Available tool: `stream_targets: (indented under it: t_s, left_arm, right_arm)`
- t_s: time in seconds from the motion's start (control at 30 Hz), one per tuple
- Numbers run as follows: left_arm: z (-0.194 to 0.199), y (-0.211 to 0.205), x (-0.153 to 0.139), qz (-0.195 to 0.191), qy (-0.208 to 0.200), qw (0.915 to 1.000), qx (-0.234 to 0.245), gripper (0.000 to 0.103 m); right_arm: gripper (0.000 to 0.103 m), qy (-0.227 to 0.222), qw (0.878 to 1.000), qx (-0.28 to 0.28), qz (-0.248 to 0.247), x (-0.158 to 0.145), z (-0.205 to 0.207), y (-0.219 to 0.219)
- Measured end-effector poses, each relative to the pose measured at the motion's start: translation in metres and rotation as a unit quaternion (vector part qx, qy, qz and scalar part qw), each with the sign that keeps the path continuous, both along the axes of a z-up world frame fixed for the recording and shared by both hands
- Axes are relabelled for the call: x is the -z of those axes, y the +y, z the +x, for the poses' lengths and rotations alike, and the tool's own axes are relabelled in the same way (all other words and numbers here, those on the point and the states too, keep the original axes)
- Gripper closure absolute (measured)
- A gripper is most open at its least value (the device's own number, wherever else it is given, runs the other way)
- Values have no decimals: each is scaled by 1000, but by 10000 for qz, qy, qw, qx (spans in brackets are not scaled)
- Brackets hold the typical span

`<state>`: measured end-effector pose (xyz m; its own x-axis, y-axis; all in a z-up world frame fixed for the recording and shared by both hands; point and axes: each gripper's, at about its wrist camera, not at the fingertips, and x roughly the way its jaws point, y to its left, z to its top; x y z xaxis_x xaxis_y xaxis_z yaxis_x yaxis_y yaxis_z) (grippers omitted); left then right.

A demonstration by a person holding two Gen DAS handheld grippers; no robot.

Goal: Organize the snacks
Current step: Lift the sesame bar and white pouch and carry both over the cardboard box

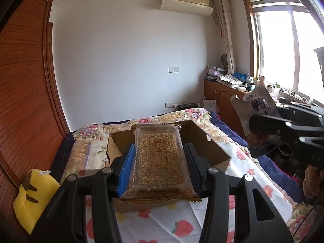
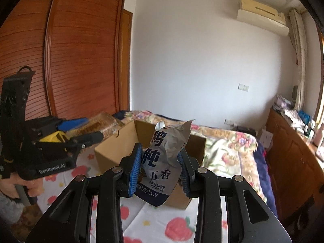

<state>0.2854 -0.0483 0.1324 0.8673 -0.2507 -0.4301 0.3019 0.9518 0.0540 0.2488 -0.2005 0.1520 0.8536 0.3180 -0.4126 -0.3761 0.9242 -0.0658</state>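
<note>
My left gripper point(image 1: 160, 164) is shut on a clear-wrapped tray of golden grain bars point(image 1: 160, 158) and holds it level above the open cardboard box point(image 1: 204, 139) on the bed. My right gripper point(image 2: 161, 167) is shut on a white and navy snack pouch point(image 2: 162, 158) with Chinese print, held upright in front of the same box point(image 2: 113, 149). In the left wrist view the pouch point(image 1: 261, 109) and right gripper point(image 1: 263, 123) hang to the right of the box. In the right wrist view the left gripper point(image 2: 89, 128) with the bar tray point(image 2: 105, 124) is at the box's left.
The box sits on a bed with a strawberry-print sheet point(image 1: 182, 226) and a floral quilt point(image 1: 194, 114). A yellow plush toy point(image 1: 32, 194) lies at the bed's left. A wooden wardrobe point(image 1: 22, 81) stands left, low cabinets point(image 1: 220, 95) with clutter stand right under the window.
</note>
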Motion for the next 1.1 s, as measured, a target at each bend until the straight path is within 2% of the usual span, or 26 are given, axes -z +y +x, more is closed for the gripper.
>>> stream_targets:
  t_s: [0.23,0.6,0.83,1.1]
  left_arm:
    - [39,9,23,18,152,9999,-70,55]
    - [108,21,86,-6,831,9961,-283,55]
    - [130,15,111,164,1074,9937,-272,55]
    - [137,10,120,177,1197,9923,-277,54]
  right_arm:
    - [70,64,10000,-55,-53,9,35,11]
    - [70,628,9979,-89,-147,70,101,17]
    - [70,947,9952,-16,-260,101,132,13]
    - [70,1281,9916,0,-146,122,153,14]
